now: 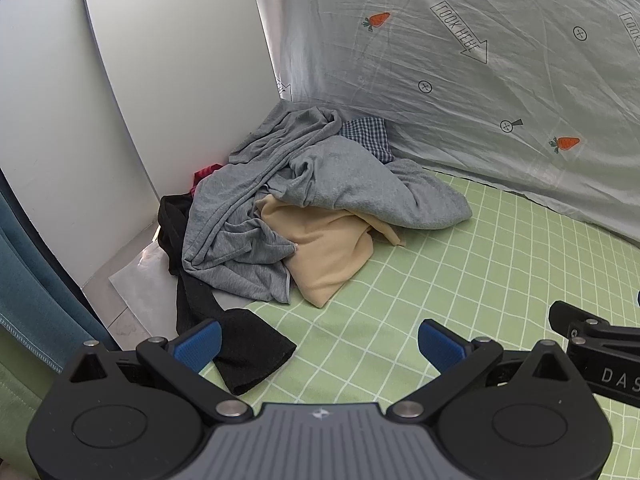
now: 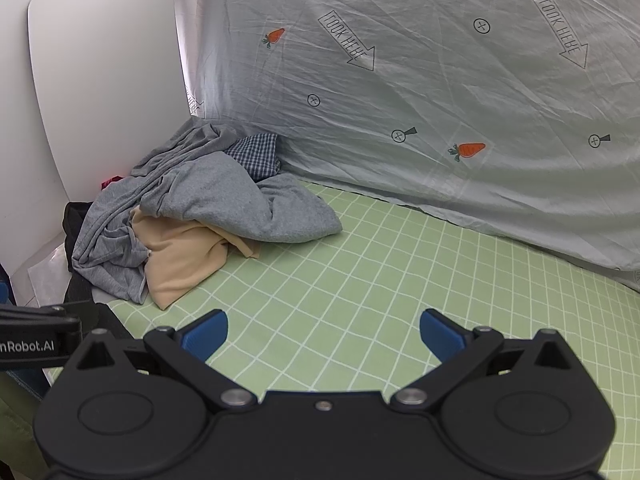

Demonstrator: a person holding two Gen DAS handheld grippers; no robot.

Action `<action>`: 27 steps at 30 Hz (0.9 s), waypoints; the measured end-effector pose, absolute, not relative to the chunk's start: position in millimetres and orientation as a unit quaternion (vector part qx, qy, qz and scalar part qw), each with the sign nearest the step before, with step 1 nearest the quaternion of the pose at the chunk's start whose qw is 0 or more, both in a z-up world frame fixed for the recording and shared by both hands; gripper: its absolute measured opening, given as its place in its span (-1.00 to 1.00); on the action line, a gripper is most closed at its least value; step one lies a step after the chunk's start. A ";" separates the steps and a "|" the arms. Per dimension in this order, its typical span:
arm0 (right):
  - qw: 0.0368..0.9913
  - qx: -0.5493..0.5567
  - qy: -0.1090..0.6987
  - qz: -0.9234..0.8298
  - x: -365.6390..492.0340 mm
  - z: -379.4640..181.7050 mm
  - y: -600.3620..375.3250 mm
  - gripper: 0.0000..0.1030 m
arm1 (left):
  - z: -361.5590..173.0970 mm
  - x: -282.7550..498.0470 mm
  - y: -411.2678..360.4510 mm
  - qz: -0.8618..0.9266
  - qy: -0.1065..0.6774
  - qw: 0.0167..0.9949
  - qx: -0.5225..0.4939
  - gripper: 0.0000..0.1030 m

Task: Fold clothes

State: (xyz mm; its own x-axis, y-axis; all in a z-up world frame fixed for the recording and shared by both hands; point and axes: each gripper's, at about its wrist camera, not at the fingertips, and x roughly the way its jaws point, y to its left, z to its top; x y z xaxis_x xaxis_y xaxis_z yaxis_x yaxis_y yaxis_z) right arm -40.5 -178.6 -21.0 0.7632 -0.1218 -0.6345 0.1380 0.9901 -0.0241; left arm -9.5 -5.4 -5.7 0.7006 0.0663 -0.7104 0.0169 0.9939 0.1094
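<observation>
The left hand-held gripper is hovering low over the pale green sheet with a white grid pattern, its blue-padded fingers spread wide and pinching nothing. The right hand-held gripper is hanging over the same sheet, likewise spread apart and empty; part of its black body is showing at the right edge of the left wrist view.

The task's clothes are lying in a rumpled heap at the far left corner, well apart from both tools. A crumpled grey jersey garment is draping over the top of the heap, and a soft beige garment is poking out from beneath it toward the open sheet. A black garment is trailing from the heap's left side, its end lying just beside the left tool's left finger. A blue-and-white checked cloth is peeking out behind the grey one, and a scrap of red fabric is showing at the left.

A light grey printed sheet with carrots and arrows is hanging behind, and a white rounded panel is leaning at the left.
</observation>
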 end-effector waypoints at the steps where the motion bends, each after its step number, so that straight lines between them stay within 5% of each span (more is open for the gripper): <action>1: 0.939 0.012 0.337 -0.070 -40.6 -20.9 -179.1 1.00 | -5.4 -9.3 -5.4 0.014 0.387 0.921 0.054 1.00; 27: 0.931 0.020 0.355 -0.083 -28.0 -25.7 -187.9 1.00 | -10.6 12.4 -6.5 0.016 0.413 0.909 0.058 1.00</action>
State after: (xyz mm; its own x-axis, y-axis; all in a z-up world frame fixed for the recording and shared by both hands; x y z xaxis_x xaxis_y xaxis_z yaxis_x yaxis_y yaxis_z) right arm -28.0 -187.9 -25.7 0.7334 -0.1405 -0.6651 0.1688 0.9854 -0.0221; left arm 12.4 -6.5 -10.6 0.6591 0.0775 -0.7481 0.0184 0.9927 0.1191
